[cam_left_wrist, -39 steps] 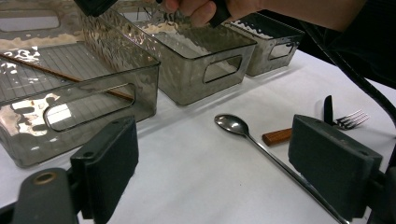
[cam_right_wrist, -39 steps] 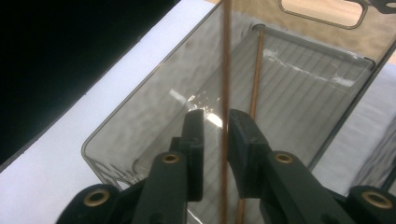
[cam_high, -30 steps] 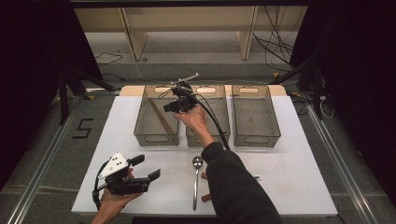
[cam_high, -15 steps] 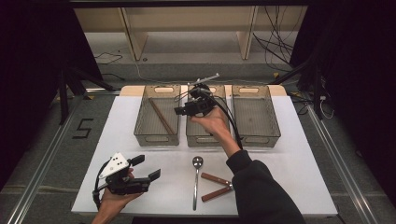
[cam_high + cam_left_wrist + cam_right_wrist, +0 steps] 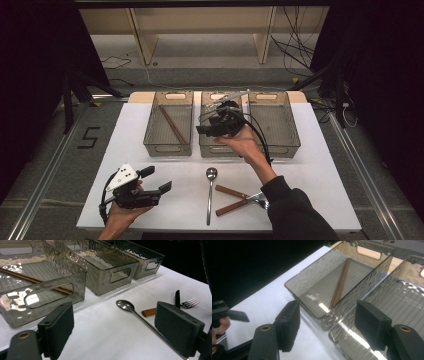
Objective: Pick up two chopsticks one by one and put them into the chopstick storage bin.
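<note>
A spoon point(image 5: 211, 173) lies on the white table point(image 5: 325, 180); wooden-handled fork point(image 5: 257, 199) beside it (tines rightward)

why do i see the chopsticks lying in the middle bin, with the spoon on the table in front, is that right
Not quite. The chopsticks lie in the left bin, as the high view shows; the middle bin looks empty. The spoon does lie on the table in front.
</note>
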### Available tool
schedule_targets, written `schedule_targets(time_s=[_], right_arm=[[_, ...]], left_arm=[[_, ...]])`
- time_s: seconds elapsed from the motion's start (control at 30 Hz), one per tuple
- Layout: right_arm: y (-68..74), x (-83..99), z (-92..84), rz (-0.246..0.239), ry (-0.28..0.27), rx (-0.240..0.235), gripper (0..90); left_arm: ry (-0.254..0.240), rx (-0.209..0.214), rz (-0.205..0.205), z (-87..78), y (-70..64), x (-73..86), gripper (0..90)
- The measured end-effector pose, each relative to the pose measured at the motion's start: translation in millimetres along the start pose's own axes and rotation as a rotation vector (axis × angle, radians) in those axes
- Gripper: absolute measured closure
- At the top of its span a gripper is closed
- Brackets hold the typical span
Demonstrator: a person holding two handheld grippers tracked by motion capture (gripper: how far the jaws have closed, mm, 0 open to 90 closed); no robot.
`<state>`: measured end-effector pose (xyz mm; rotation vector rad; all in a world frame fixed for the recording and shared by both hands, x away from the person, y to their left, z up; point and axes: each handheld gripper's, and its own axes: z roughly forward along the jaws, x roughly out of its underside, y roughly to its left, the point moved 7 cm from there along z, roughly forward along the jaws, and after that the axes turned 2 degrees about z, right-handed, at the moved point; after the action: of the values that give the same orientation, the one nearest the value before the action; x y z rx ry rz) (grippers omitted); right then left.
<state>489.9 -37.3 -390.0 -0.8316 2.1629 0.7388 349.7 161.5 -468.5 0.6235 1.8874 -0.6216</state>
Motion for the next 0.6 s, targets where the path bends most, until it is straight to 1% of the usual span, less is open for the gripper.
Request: schedule_targets(time_s=[0.13,0.27,0.4,0.6], right_arm=[[-1.1,13.4,-10.4,-0.01,-0.006,0.001,36.6],[-6.1,27.0,-21.7,-0.004,-0.018,0.012,36.3],[-9.5,37.1,-33.1,0.011,-0.048,0.011,36.1],[-11.6,52.2,-47.6,0.015,-0.08,0.014,34.7]], left_arm=[[0.004,0.001,0.004,0.2,0.0,0.4,15.6],[0.006,0.0,0.007,0.7,0.2,0.6,15.6],[0.009,-0.002,0.006,1.3,-0.2,0.7,15.6],[0.01,-0.003,0.005,1.6,0.0,1.0,15.6]])
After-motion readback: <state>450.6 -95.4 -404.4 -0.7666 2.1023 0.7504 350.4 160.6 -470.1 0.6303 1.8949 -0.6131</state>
